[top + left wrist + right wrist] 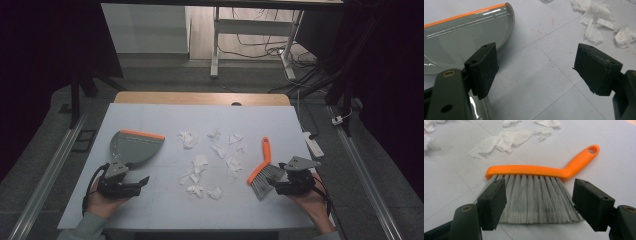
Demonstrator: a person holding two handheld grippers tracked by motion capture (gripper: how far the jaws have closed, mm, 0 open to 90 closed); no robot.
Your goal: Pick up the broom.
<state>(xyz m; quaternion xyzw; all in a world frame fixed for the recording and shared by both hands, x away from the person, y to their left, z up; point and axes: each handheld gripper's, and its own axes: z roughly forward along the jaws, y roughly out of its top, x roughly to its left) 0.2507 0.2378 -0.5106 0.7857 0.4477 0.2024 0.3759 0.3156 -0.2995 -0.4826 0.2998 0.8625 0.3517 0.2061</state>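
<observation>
A grey dustpan (135,146) with an orange lip lies flat at the left of the table, its handle toward me. My left gripper (143,182) hovers just in front of it, open and holding nothing. In the left gripper view that gripper (537,56) stands wide over bare table, with the dustpan (461,37) at the upper left. An orange-handled brush (263,159) with grey bristles lies at the right. My right gripper (278,186) is open at the bristle ends. In the right gripper view its jaws (540,187) flank the bristles (536,197) without pressing them.
Several crumpled white paper scraps (200,162) are strewn across the middle of the pale mat (165,210), between dustpan and brush. A white strip (314,144) lies off the table's right edge. Table legs and cables stand on the floor beyond the far edge.
</observation>
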